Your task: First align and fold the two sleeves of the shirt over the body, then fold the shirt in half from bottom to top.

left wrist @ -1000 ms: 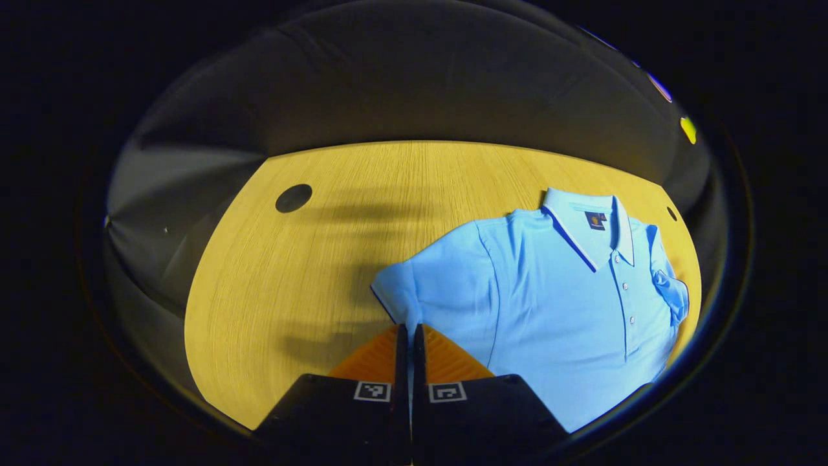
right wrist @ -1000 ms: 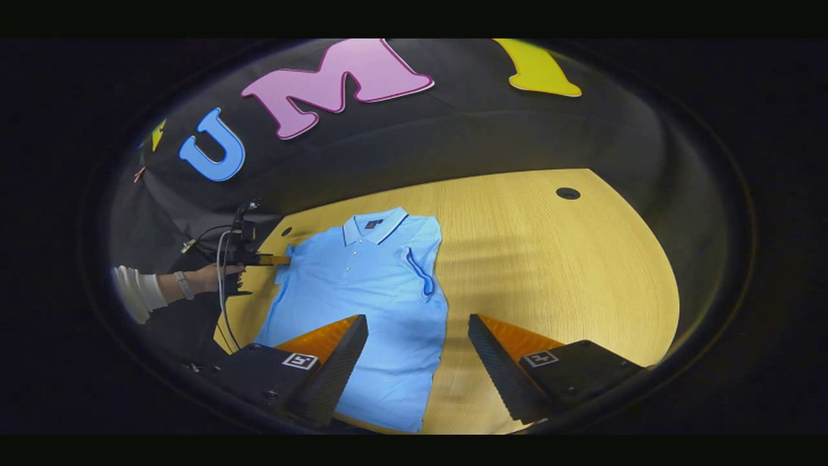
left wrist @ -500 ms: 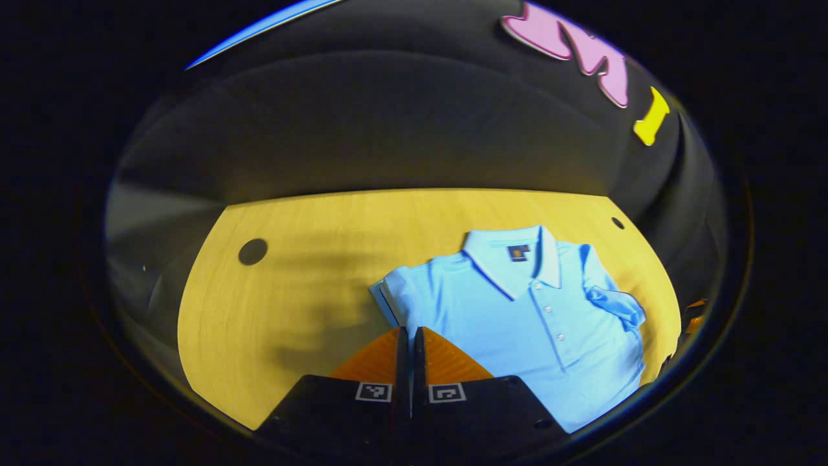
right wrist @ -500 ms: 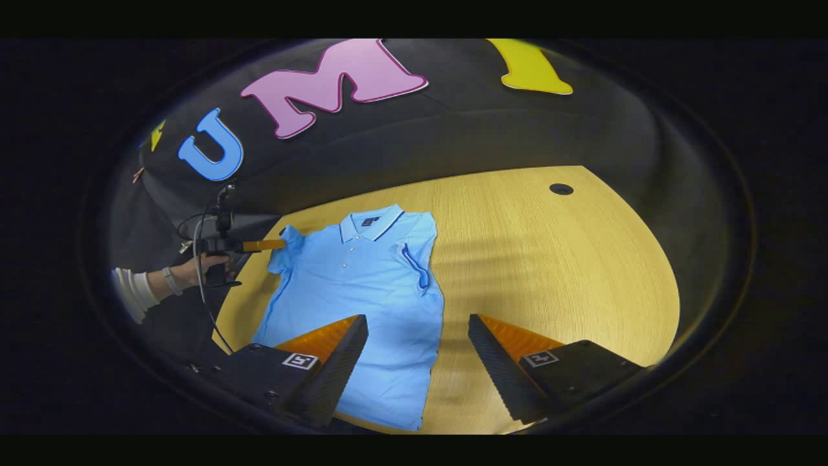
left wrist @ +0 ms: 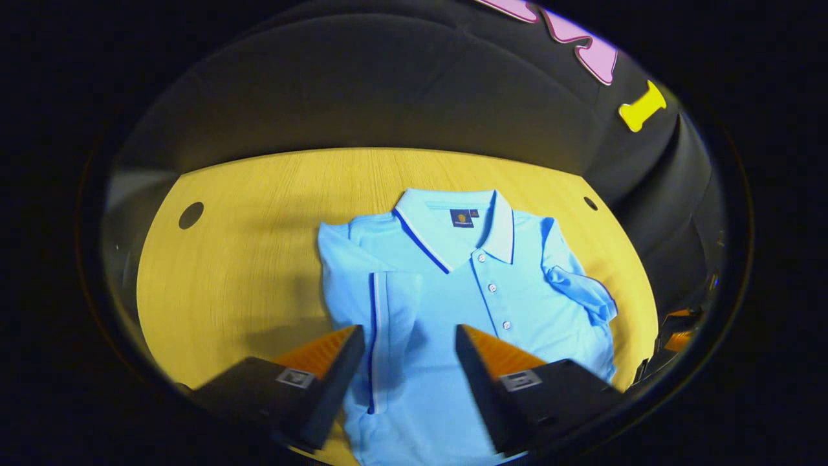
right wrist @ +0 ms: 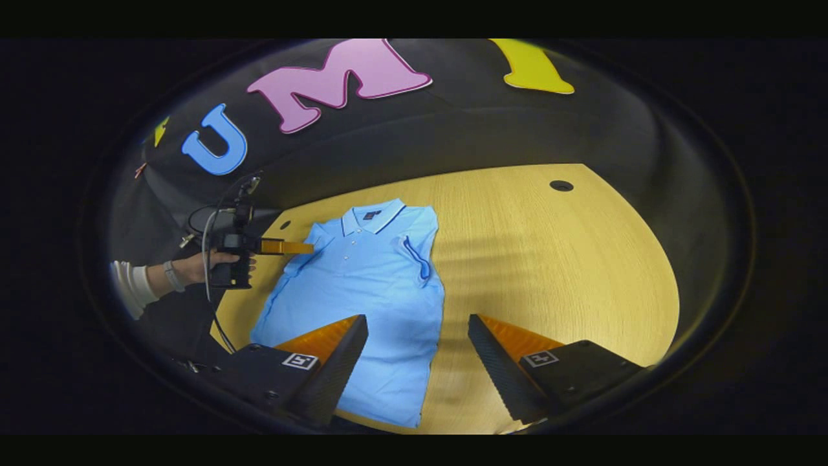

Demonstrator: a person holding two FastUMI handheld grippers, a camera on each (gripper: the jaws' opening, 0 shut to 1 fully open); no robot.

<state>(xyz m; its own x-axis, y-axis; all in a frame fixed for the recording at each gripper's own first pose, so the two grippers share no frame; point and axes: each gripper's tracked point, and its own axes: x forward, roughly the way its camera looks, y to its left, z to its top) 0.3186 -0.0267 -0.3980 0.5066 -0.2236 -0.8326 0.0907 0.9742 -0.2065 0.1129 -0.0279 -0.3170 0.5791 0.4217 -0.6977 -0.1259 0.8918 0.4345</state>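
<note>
Wooden table under everything, and the left gripper hangs with its fingers spread wide right over the light blue polo shirt, whose sleeve with the dark stripe lies folded onto the body. Right gripper is spread wide too, above the shirt's lower edge, gripping nothing.

bare table open beside shirt, left gripper over its far edge

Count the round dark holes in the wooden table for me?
2: one round dark hole near the yellow wooden table's far left corner, another at the far right, beyond the light blue polo shirt.
</note>
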